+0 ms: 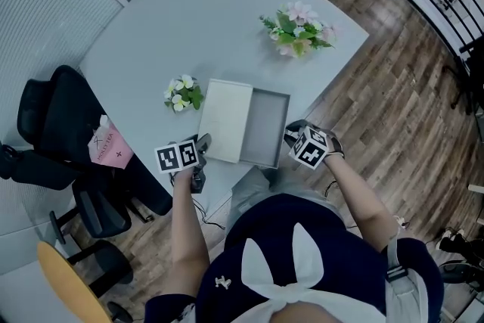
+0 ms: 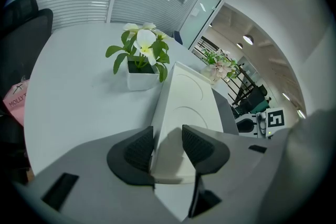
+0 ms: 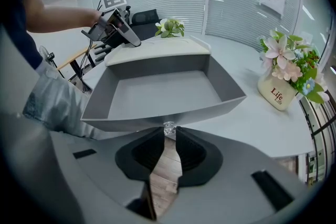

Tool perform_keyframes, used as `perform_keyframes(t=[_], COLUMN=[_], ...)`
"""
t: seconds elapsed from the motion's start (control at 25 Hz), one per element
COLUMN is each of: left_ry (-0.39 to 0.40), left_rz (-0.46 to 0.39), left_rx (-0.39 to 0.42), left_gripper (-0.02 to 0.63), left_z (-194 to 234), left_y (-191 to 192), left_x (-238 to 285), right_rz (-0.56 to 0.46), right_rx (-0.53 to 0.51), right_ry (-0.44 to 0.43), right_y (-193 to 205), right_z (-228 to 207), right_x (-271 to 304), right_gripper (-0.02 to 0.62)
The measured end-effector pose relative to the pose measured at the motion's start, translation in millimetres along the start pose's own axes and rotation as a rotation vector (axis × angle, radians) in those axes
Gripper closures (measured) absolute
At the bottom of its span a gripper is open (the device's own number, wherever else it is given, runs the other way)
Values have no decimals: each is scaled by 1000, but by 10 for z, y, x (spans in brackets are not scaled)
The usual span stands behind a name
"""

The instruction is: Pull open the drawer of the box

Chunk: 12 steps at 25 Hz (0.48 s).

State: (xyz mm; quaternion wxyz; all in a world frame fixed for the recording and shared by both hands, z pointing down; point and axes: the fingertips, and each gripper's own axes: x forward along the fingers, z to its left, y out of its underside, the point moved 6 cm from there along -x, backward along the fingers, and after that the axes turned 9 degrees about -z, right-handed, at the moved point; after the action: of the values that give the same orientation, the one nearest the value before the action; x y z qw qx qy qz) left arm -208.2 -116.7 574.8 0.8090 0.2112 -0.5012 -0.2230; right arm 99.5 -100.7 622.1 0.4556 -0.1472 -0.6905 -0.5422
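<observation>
A white box (image 1: 227, 119) lies on the pale table, and its grey drawer (image 1: 265, 128) is slid out to the right, empty. My left gripper (image 1: 203, 144) is shut on the box's near left end. In the left gripper view both pads (image 2: 137, 150) press the box's white shell (image 2: 181, 113) from either side. My right gripper (image 1: 291, 134) is at the drawer's front wall. In the right gripper view the right gripper (image 3: 169, 136) is shut on the small shiny knob (image 3: 169, 128) under the drawer front (image 3: 157, 118). The left gripper (image 3: 118, 29) shows beyond the box.
A small pot of white flowers (image 1: 181, 94) stands just left of the box. A pot of pink flowers (image 1: 299, 30) stands further back on the right. The table's near edge (image 1: 227, 193) runs close under both grippers. A black chair (image 1: 60, 132) and a pink bag (image 1: 110, 147) are at the left.
</observation>
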Motion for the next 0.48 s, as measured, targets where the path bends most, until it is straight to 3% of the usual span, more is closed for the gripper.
perform_keyframes(t=[0.2,0.48], left_ry=[-10,-47], left_rz=[-30,-105], left_rx=[33,64], left_gripper=[425,424], left_z=[-21,-41], left_y=[3,30], left_x=[-25,-67], right_rz=[-46,-136], right_rx=[93,199], right_ry=[-11,37], right_y=[9,-32], right_z=[-32,-67], right_x=[-13,-196], right_gripper=[512,477])
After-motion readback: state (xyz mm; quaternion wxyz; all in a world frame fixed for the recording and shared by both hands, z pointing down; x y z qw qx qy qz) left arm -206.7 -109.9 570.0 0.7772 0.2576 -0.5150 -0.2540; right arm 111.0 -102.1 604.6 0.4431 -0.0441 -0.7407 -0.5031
